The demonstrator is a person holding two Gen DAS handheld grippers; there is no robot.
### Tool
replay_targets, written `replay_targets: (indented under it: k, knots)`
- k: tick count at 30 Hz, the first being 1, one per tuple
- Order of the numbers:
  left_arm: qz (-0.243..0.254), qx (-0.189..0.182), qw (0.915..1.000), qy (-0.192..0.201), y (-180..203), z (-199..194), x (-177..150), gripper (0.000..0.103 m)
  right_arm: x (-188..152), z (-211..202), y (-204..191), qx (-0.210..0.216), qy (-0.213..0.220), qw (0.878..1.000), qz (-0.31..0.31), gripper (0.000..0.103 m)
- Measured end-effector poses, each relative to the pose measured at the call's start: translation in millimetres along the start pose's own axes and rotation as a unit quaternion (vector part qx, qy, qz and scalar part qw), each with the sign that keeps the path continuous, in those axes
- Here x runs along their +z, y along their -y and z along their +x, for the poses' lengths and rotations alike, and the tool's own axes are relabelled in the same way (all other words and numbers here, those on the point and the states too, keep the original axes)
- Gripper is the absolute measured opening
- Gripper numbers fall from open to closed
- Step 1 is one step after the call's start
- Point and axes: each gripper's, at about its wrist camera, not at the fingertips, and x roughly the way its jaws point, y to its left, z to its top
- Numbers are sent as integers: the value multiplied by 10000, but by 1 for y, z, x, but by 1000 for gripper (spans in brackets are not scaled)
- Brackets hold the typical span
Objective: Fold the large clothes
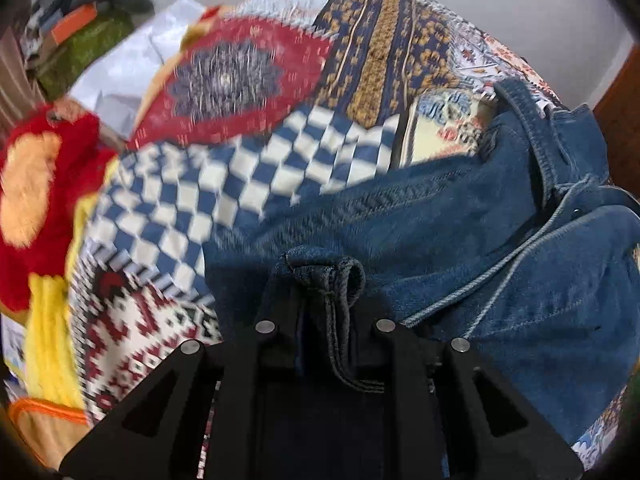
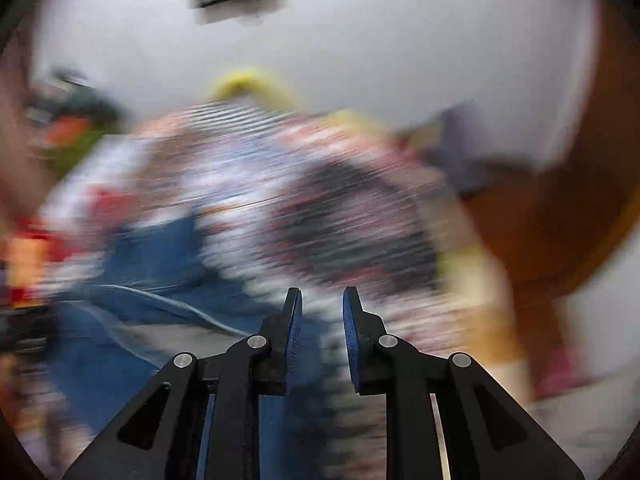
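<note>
Denim jeans (image 1: 460, 240) sprawled over patterned bedspread (image 1: 240, 80); heavy, stiff cloth. Hem pinched in left gripper (image 1: 324, 280). Right gripper (image 2: 322, 300) narrowly parted, empty. Best taken at seams or waistband.

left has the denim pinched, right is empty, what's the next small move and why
Probably bring the right gripper down to pinch a free edge of the denim garment. The left gripper is shut on a bunched fold, while the right is open, holds nothing and hangs over the patterned bedspread.
</note>
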Motion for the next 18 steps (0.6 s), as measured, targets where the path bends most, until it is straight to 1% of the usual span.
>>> replay_targets:
  k: [1,3,5,8,10,11,12,13,14,15,16,17,18]
  knots:
    - [-39,-16,10000,50,-1,-2,-1,20,0,-3,10,85,-70,9999,60,16]
    - [-20,14,9999,141,0,-12,0,20,-5,-9,33,497,-318,9981,183,16]
    - [81,74,9998,185,4,-24,3,20,-12,-16,40,623,-399,9972,89,16]
    - [192,94,9991,365,7,-51,8,25,-24,-24,33,681,-432,9966,-169,16]
    - [83,-111,9988,471,2,-72,11,32,-31,-25,20,873,-493,9945,-299,16]
    - [26,-218,9986,476,0,-78,11,38,-35,-23,11,997,-536,9929,-363,16]
    - [-42,-287,9984,489,-2,-86,12,51,-38,-22,-2,1145,-576,9908,-446,16]
    - [-71,-214,9980,582,-3,-92,13,61,-39,-20,-12,1239,-597,9892,-508,16]
    - [-105,-28,9965,828,-6,-104,14,80,-42,-19,-24,1350,-618,9872,-586,16]
    - [-120,128,9942,1066,-9,-114,14,92,-43,-18,-37,1468,-632,9849,-664,16]
    - [-119,247,9915,1276,-12,-123,13,94,-45,-17,-53,1615,-649,9819,-746,16]
    - [-84,348,9894,1407,-14,-130,12,94,-45,-15,-65,1727,-670,9794,-806,16]
    - [-17,425,9892,1401,-15,-132,13,94,-47,-14,-81,1875,-701,9757,-894,16]
